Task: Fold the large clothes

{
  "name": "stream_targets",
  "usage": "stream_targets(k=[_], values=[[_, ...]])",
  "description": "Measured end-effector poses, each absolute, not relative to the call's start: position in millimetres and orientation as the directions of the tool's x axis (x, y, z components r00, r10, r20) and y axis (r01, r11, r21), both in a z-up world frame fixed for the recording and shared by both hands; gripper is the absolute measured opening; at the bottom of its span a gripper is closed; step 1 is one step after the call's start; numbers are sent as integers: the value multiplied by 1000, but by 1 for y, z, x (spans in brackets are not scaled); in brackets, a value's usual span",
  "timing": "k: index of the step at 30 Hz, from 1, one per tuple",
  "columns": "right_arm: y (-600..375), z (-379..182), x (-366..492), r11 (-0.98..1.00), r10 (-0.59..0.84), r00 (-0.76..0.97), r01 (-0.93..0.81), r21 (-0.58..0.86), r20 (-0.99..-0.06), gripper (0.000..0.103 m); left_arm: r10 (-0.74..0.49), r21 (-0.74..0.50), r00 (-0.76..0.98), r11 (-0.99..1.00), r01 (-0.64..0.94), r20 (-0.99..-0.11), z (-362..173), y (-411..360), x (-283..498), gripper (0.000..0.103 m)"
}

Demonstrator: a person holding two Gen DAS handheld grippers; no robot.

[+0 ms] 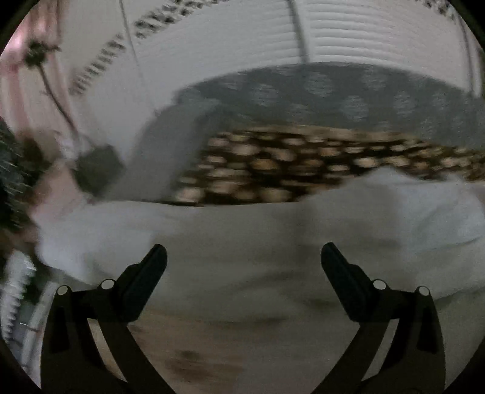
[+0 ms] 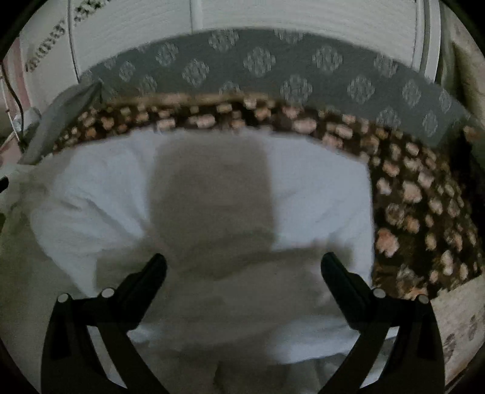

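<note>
A large white garment lies spread on a bed, partly folded, with a layer doubled over near the front. My right gripper hovers above its middle, open, nothing between the fingers; its shadow falls on the cloth. In the left wrist view the same white garment fills the lower middle, blurred by motion. My left gripper is open over it, holding nothing.
Under the garment lies a brown blanket with pale blotches. Behind it is a grey patterned cover and a white ribbed wall. At left, a dark cable and clutter.
</note>
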State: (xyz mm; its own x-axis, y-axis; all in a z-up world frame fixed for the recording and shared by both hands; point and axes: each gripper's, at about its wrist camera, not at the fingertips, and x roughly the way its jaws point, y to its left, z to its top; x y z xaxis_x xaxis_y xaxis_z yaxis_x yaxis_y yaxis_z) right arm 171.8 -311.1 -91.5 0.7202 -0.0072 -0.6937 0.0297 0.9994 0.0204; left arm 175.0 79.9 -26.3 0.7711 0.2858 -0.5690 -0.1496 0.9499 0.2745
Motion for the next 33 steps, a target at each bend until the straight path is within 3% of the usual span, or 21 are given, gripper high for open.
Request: stream_targets(k=[4,7,9,13,15,17,22,28,29,30,33], values=[[-321,-42,142,997,-17,799,55,44,-601,101,430,357,708,897,-262,-560,-40,160,164,100],[-340,-9,120,992,-40,835,100,80,-549,101,388,149,679,911,-384,-623,-44,227,167,100],[-364,14,95,977,-42,860,143,160,-509,101,377,55,695,897,-439,-613,-44,258,165,100],[-406,40,47,931,-48,884,209,300,-466,101,468,198,671,876,-441,-575,-47,275,169,100],[-416,46,23,917,-132,886,280,285,-445,101,549,269,613,828,-492,-569,-47,286,172,100],[-420,49,0,906,-261,867,372,204,-425,101,586,258,583,795,-549,-563,-44,298,173,100],[-428,53,5,903,-245,877,361,231,-413,101,546,136,578,787,-601,-606,-49,338,174,100],[-413,31,24,926,-168,863,305,225,-477,101,478,11,599,787,-617,-643,-53,354,182,100],[-411,27,29,927,-157,856,299,226,-492,101,432,-42,625,801,-597,-650,-52,357,183,94],[-409,24,31,928,-147,853,294,229,-500,101,387,-79,651,820,-567,-653,-53,357,184,62],[-406,15,39,933,-110,841,271,236,-530,101,371,-80,663,834,-546,-651,-51,352,188,26]])
